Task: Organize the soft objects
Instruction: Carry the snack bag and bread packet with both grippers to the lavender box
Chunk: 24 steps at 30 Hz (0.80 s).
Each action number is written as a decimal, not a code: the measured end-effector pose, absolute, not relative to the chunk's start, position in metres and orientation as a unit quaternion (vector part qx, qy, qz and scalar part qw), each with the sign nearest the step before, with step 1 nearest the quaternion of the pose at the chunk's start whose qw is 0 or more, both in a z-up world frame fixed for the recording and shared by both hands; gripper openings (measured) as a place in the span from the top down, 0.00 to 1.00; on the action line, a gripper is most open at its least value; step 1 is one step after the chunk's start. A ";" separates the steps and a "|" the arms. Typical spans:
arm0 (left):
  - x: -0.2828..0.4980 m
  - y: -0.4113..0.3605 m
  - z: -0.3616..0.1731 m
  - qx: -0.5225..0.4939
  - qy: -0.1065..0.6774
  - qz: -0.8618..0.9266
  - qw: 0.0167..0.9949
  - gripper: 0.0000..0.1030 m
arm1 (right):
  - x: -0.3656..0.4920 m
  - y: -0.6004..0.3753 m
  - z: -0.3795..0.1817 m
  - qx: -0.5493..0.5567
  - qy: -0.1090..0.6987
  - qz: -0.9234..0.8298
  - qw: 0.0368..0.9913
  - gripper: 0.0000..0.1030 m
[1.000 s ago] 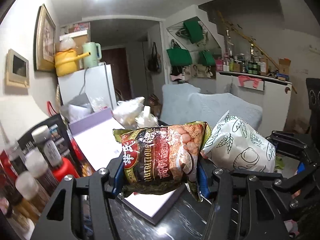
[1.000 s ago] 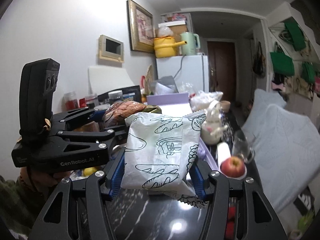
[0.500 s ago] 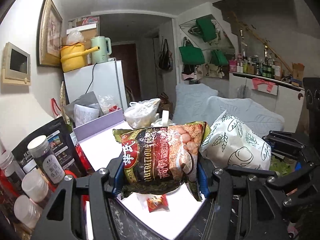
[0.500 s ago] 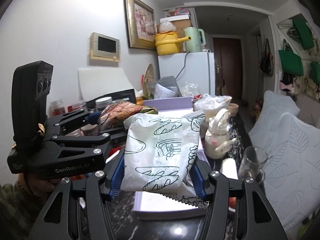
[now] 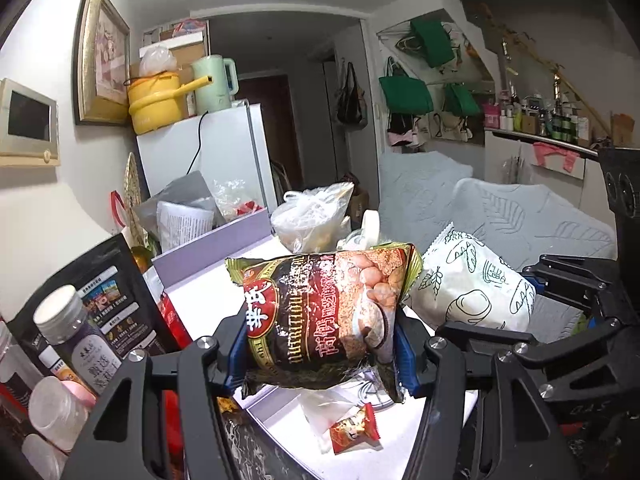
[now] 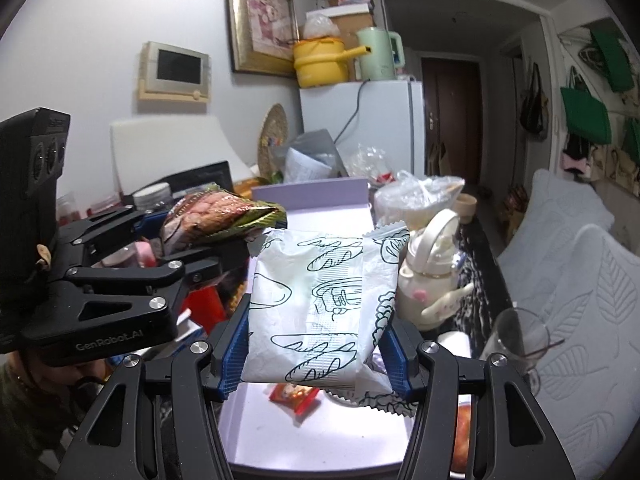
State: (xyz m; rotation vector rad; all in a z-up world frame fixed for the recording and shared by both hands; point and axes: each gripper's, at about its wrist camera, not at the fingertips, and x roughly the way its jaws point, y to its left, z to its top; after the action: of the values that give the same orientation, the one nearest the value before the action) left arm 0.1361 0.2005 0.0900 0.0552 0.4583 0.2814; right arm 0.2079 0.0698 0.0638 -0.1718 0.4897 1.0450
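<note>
My left gripper (image 5: 320,356) is shut on a dark brown snack bag (image 5: 324,316) with a nut picture, held above a shallow lavender box (image 5: 208,300). My right gripper (image 6: 314,354) is shut on a white bread bag (image 6: 320,308) with line drawings, held above the same box (image 6: 312,432). The two grippers are side by side; the white bag shows at right in the left wrist view (image 5: 472,284), and the brown bag at left in the right wrist view (image 6: 216,216). A small red candy packet (image 5: 354,426) lies in the box, also visible below the white bag (image 6: 294,394).
Jars (image 5: 76,340) and a black pouch (image 5: 112,292) stand left of the box. A clear plastic bag (image 6: 416,196), a white teapot (image 6: 428,276) and a glass (image 6: 516,336) stand to its right. A fridge (image 6: 372,128) is behind, a grey sofa (image 6: 580,280) right.
Both grippers, each holding its bag, have moved forward over the lavender box; the box's white floor and the red candy packet have come into view beneath them.
</note>
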 end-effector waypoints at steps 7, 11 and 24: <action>0.156 0.210 0.063 0.027 0.256 0.149 0.955 0.44 | 0.230 0.084 0.031 -0.086 0.274 0.482 0.828 0.44; 0.162 0.211 0.052 0.025 0.272 0.150 0.950 0.44 | 0.237 0.087 0.015 -0.094 0.293 0.475 0.824 0.44; 0.176 0.210 0.010 0.014 0.324 0.145 0.935 0.44 | 0.243 0.088 -0.032 -0.115 0.347 0.451 0.814 0.44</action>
State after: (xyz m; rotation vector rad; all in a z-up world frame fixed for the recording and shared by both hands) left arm 0.1756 0.2095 0.0104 0.0284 0.6617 0.2973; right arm 0.2431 0.0881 -0.0323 -0.2445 0.7415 0.9630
